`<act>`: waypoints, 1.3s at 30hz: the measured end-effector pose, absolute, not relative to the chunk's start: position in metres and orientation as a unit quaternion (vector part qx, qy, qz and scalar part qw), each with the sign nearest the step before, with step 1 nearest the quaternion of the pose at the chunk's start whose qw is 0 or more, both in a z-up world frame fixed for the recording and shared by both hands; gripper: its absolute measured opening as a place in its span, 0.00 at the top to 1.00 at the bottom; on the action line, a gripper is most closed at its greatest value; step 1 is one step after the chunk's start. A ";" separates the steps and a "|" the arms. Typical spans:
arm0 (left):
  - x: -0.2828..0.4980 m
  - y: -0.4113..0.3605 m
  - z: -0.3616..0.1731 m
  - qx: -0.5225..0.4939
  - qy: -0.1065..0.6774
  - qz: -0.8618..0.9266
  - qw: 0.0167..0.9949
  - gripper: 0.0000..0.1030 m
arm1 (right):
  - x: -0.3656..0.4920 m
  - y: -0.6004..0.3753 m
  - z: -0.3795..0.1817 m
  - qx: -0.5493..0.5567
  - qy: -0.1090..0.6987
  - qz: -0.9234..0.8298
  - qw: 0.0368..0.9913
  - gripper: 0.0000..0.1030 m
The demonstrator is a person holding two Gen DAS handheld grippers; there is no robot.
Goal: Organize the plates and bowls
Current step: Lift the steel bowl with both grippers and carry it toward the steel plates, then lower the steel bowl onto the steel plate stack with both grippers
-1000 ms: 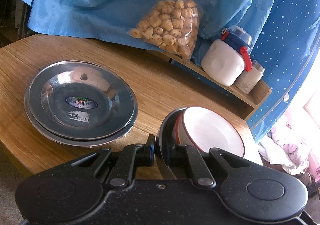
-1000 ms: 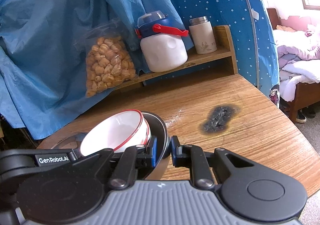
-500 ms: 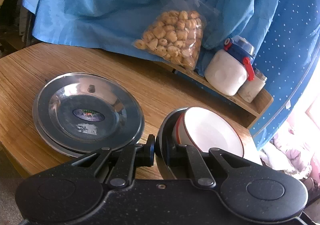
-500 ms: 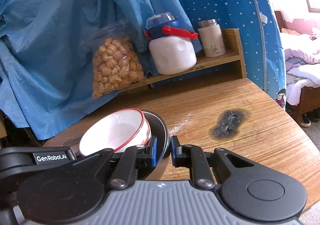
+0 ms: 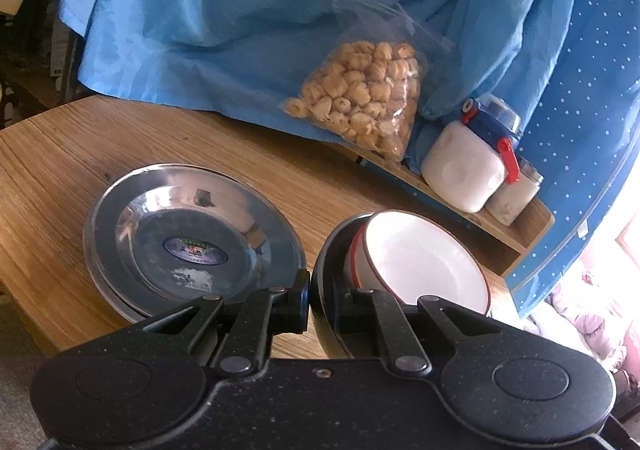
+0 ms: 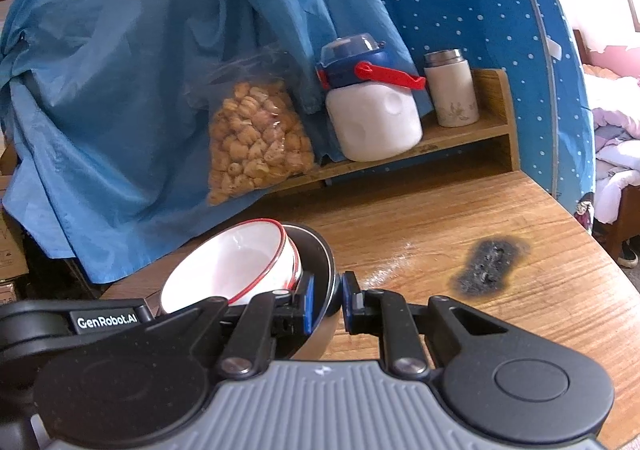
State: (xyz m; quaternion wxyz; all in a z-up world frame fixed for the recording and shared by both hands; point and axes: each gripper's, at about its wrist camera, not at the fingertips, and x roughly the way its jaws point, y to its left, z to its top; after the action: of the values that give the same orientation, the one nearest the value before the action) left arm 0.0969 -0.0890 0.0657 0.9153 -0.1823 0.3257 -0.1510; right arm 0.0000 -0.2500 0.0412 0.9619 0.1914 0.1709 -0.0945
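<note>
A dark metal bowl [image 5: 326, 270] holds white red-rimmed bowls [image 5: 424, 262] nested inside it. My left gripper [image 5: 320, 290] is shut on the dark bowl's left rim. My right gripper [image 6: 325, 302] is shut on its right rim [image 6: 326, 270], and the white bowls [image 6: 228, 266] show there too. The bowl stack is held above the wooden table [image 5: 80, 154]. A stack of steel plates [image 5: 192, 238] lies on the table to the left of the bowls.
A low wooden shelf [image 6: 452, 138] at the back carries a bag of snacks [image 6: 256, 146], a white jug with a red handle [image 6: 372, 114] and a small canister [image 6: 452, 90]. Blue cloth [image 5: 240, 10] hangs behind. A black burn mark [image 6: 488, 266] is on the table at right.
Both grippers with the bowl stack have drawn back and up a little, so the plates and shelf look farther away. The grips are unchanged.
</note>
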 end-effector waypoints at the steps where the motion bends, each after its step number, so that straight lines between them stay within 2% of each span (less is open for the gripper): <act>1: 0.098 -0.087 0.066 -0.182 0.324 -0.148 0.916 0.91 | 0.001 -0.249 0.042 0.192 0.170 -0.091 0.962 0.83; 39: 0.136 -0.004 0.067 -0.209 0.306 -0.055 0.927 0.92 | 0.080 -0.182 0.050 0.150 0.193 0.025 0.969 0.83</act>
State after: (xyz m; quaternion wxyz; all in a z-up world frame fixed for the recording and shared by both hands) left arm 0.1360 -0.0043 0.0666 0.9271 -0.2093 0.3059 -0.0555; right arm 0.0795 -0.1824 0.0499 0.9693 0.1495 0.1933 0.0253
